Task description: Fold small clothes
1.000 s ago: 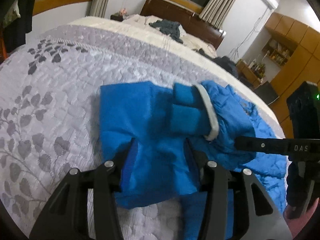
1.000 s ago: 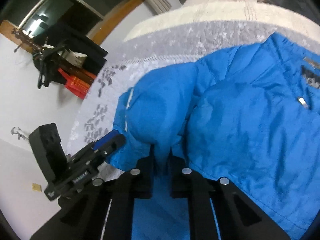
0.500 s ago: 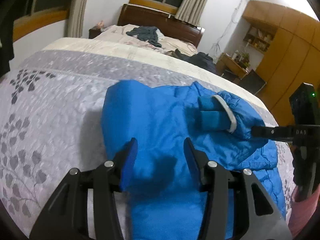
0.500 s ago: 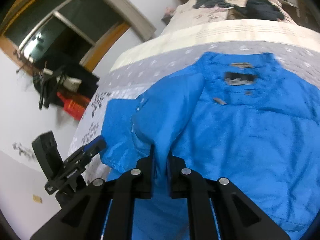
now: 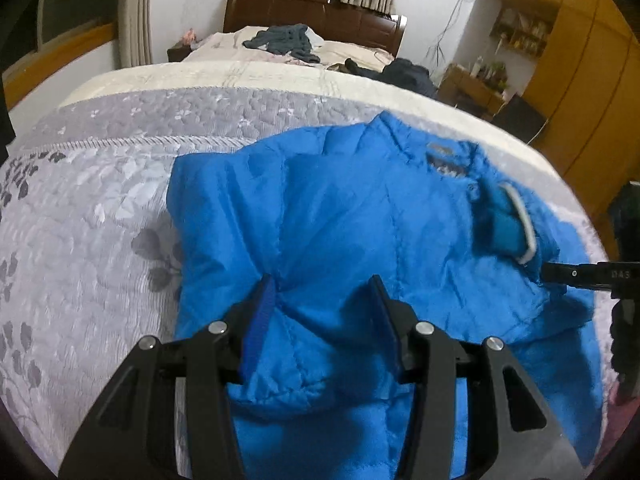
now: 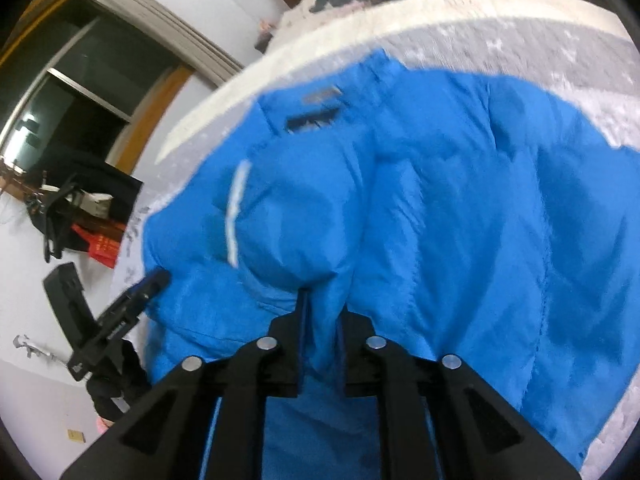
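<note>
Since a second ago, both grippers have pulled back, revealing the blue jacket's [image 5: 360, 216] collar. On the left, the left gripper [image 5: 322, 300] is spread wide over puffed fabric near the hem; the jacket lies on a grey quilted bed [image 5: 92, 216], collar pointing toward the headboard. On the right, the right gripper [image 6: 322, 312] clamps a sleeve fold.

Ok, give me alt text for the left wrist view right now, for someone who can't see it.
A blue puffy jacket lies spread on a grey leaf-patterned bedspread, with the open left gripper straddling a fold of its fabric. At the right edge, the right gripper reaches the jacket below a white-trimmed cuff. Dark clothes lie near the wooden headboard behind.
</note>
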Available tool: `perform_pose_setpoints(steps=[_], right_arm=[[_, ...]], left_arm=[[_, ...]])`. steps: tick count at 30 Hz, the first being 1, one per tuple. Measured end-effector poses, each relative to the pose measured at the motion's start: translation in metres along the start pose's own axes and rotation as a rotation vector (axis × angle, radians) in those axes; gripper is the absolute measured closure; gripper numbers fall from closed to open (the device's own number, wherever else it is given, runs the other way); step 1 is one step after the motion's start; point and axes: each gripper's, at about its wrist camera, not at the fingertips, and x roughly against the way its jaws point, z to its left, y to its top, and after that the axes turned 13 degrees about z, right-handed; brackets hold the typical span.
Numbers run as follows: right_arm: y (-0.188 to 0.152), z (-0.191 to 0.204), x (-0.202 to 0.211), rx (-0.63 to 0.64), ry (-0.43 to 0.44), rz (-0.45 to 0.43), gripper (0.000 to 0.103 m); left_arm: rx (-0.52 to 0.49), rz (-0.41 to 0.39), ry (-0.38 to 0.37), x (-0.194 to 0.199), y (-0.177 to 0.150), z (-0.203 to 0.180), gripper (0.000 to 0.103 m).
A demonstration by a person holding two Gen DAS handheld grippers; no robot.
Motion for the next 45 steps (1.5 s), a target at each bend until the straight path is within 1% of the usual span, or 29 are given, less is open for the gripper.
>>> perform_pose_setpoints(steps=[2,3,5,7,8,10,12,13,15,16,17,18,20,21,23,24,25,26,27,28,30,32,33,37,40,41,45], right_arm=[[-0.001,0.000,-0.002,0.005,-0.011,0.009,0.087],[-0.002,-0.001,0.000,0.010,-0.025,0.009,0.079],[-0.006,0.010,0.014,0.026,-0.107,-0.031,0.074],[-0.011,0.025,0.030,0.065,-0.177,-0.094,0.068],[-0.012,0.035,0.037,0.086,-0.200,-0.118,0.061],[-0.013,0.056,0.041,0.151,-0.235,-0.132,0.059],[-0.009,0.079,0.030,0.212,-0.264,-0.105,0.052],[-0.005,0.092,0.019,0.244,-0.274,-0.075,0.051],[0.002,0.105,0.001,0.270,-0.297,-0.042,0.049],[0.006,0.110,-0.009,0.279,-0.328,-0.032,0.046],[0.009,0.113,-0.016,0.286,-0.357,-0.032,0.039],[0.010,0.117,-0.022,0.295,-0.385,-0.034,0.035],[0.014,0.122,-0.036,0.319,-0.451,-0.028,0.033],[0.014,0.123,-0.042,0.332,-0.482,-0.026,0.032],[0.016,0.125,-0.056,0.360,-0.592,-0.022,0.033],[0.014,0.125,-0.057,0.366,-0.615,-0.025,0.041],[0.014,0.121,-0.058,0.369,-0.658,-0.037,0.050],[0.016,0.118,-0.056,0.364,-0.683,-0.047,0.067],[0.017,0.115,-0.052,0.352,-0.675,-0.054,0.072],[0.017,0.108,-0.045,0.326,-0.618,-0.059,0.075],[0.017,0.097,-0.030,0.282,-0.539,-0.071,0.079],[0.012,0.083,-0.007,0.225,-0.433,-0.100,0.080],[0.006,0.073,0.008,0.191,-0.355,-0.117,0.081],[-0.011,0.040,0.050,0.105,-0.169,-0.153,0.081],[-0.020,0.011,0.070,0.037,-0.072,-0.156,0.081],[-0.023,0.001,0.075,0.018,-0.053,-0.155,0.082],[-0.034,-0.027,0.081,-0.033,-0.054,-0.151,0.083]], left_arm=[[-0.012,-0.004,0.015,0.001,-0.002,-0.003,0.055],[-0.011,-0.003,0.015,0.003,-0.002,-0.003,0.055],[0.000,-0.009,-0.001,0.010,-0.003,-0.002,0.054],[0.011,-0.027,-0.039,0.022,-0.003,-0.004,0.052],[0.009,-0.041,-0.060,0.030,-0.002,-0.007,0.050],[-0.002,-0.058,-0.076,0.037,-0.002,-0.015,0.048],[-0.026,-0.056,-0.092,0.039,-0.001,-0.026,0.044],[-0.032,-0.047,-0.097,0.037,-0.001,-0.029,0.044],[-0.028,-0.017,-0.100,0.027,-0.001,-0.031,0.044],[-0.020,-0.007,-0.091,0.021,-0.001,-0.029,0.044],[-0.015,-0.001,-0.085,0.017,-0.002,-0.026,0.044],[-0.005,0.009,-0.083,0.011,-0.001,-0.022,0.044],[0.008,0.018,-0.101,0.004,0.000,-0.015,0.044],[0.011,0.019,-0.107,0.003,0.000,-0.013,0.044],[0.014,0.021,-0.114,0.002,0.000,-0.012,0.044],[0.015,0.021,-0.116,0.001,0.000,-0.012,0.044],[0.015,0.020,-0.114,0.001,-0.001,-0.012,0.044],[0.011,0.018,-0.110,0.001,-0.002,-0.013,0.044],[0.007,0.017,-0.107,0.001,-0.002,-0.014,0.044],[0.003,0.016,-0.103,0.000,-0.002,-0.014,0.044],[0.000,0.015,-0.098,-0.001,-0.003,-0.015,0.044],[0.000,0.015,-0.097,-0.002,-0.004,-0.014,0.044],[0.001,0.015,-0.097,-0.002,-0.004,-0.013,0.044],[0.008,0.017,-0.102,-0.003,-0.004,-0.012,0.044],[0.008,0.017,-0.101,-0.003,-0.004,-0.012,0.044],[0.007,0.017,-0.098,-0.003,-0.004,-0.012,0.044],[-0.002,0.015,-0.093,-0.004,-0.005,-0.012,0.044]])
